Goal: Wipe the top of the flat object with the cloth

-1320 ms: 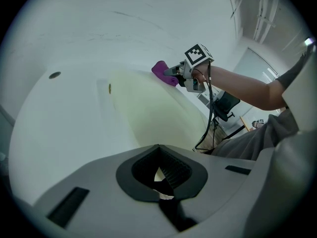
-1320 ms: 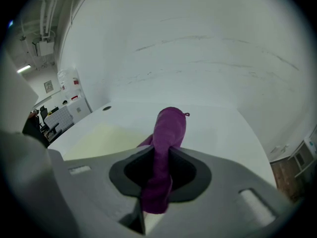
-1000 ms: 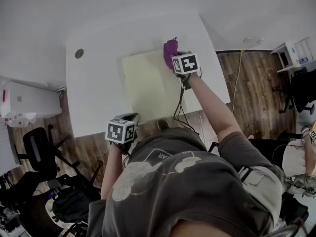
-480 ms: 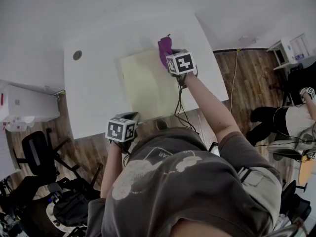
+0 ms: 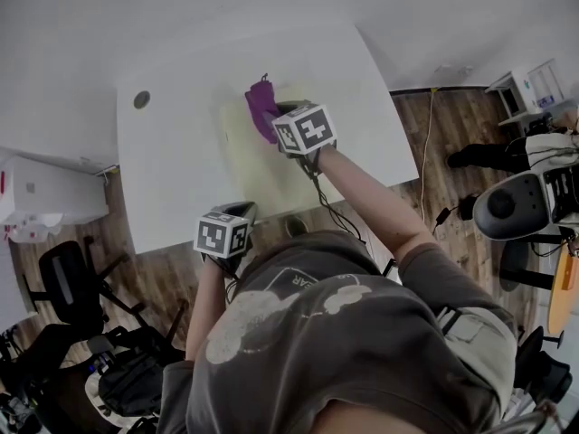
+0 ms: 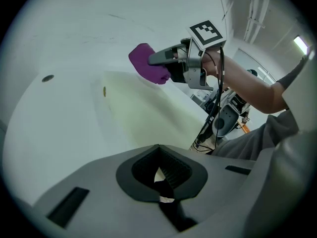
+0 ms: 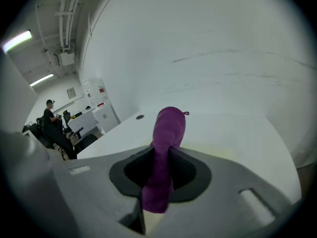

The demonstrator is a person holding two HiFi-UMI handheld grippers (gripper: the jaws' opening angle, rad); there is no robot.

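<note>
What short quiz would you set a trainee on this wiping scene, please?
1. True or false: the right gripper is shut on the purple cloth.
2. Where is the cloth relative to the pale yellow sheet? A: over its far end. B: over its near edge. C: off it, beside the left gripper.
3. Fill in: the left gripper's jaws are together and hold ____.

Key: 1 true; 2 A; 3 nothing.
</note>
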